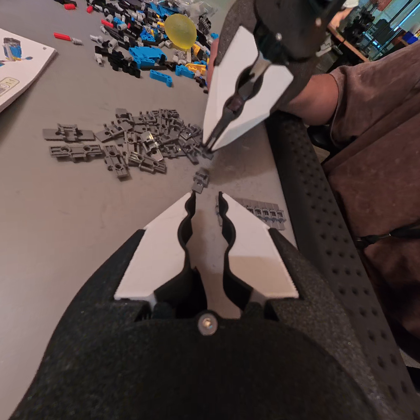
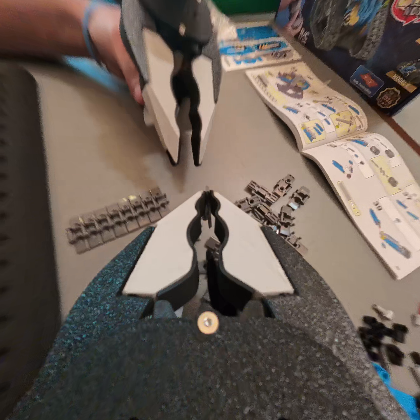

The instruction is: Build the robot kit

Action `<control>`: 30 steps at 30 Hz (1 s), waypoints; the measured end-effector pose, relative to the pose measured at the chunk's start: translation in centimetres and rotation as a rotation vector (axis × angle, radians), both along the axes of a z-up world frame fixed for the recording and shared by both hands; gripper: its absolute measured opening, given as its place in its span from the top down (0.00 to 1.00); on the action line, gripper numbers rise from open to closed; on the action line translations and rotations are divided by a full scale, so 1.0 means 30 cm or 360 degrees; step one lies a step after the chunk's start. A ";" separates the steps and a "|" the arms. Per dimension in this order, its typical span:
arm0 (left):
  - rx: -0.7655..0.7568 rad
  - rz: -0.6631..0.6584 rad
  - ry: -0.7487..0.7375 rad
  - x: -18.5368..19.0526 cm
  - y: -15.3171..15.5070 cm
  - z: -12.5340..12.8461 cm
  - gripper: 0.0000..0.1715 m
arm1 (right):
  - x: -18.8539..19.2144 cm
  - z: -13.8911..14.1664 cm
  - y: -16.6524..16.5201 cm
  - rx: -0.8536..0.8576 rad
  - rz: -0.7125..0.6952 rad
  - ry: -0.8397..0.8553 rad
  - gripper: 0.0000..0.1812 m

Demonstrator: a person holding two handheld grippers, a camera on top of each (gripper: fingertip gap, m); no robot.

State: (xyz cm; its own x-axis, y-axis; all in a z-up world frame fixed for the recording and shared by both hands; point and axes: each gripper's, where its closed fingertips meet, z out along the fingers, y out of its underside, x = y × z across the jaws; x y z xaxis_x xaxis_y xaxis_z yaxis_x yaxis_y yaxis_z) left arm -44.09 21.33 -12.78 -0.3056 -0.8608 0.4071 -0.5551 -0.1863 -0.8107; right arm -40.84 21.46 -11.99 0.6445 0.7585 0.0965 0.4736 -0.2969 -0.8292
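The grey track links (image 1: 109,145) look like hard, slightly glossy plastic on a smooth matt table (image 1: 68,216). Gripper fingers (image 1: 159,250) are smooth white plastic; the booklet (image 2: 354,181) seems glossy paper, though blurred

dark grey track links (image 1: 106,145) on a grey table (image 1: 68,227); blue, black, red, yellow bricks (image 1: 145,45) behind.
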 end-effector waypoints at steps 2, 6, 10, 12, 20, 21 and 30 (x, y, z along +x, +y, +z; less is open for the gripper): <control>-0.0015 -0.0002 -0.0049 0.003 -0.004 0.018 0.88 | 0.000 0.051 0.013 -0.0071 -0.0039 0.0259 0.98; -0.0200 0.0003 -0.0313 0.024 -0.037 0.121 0.84 | -0.062 0.147 0.034 -0.0353 -0.0038 0.0938 0.98; -0.0305 0.0018 -0.0393 0.038 -0.054 0.153 0.85 | -0.097 0.189 0.044 -0.0455 0.0015 0.1253 0.98; -0.0269 0.0072 -0.0369 0.043 -0.038 0.142 0.99 | -0.100 0.190 0.041 -0.0504 0.0043 0.1328 0.98; -0.0100 -0.0014 -0.0160 -0.016 -0.001 0.077 0.99 | -0.089 0.077 0.005 -0.0564 0.0157 0.0913 0.98; -0.0025 -0.0061 -0.0089 -0.025 -0.012 0.043 0.99 | -0.093 0.031 -0.011 -0.0583 0.0193 0.0752 0.98; 0.0302 -0.0151 0.0182 -0.034 -0.066 -0.071 0.98 | -0.093 -0.125 -0.055 -0.0327 0.0290 -0.0055 0.98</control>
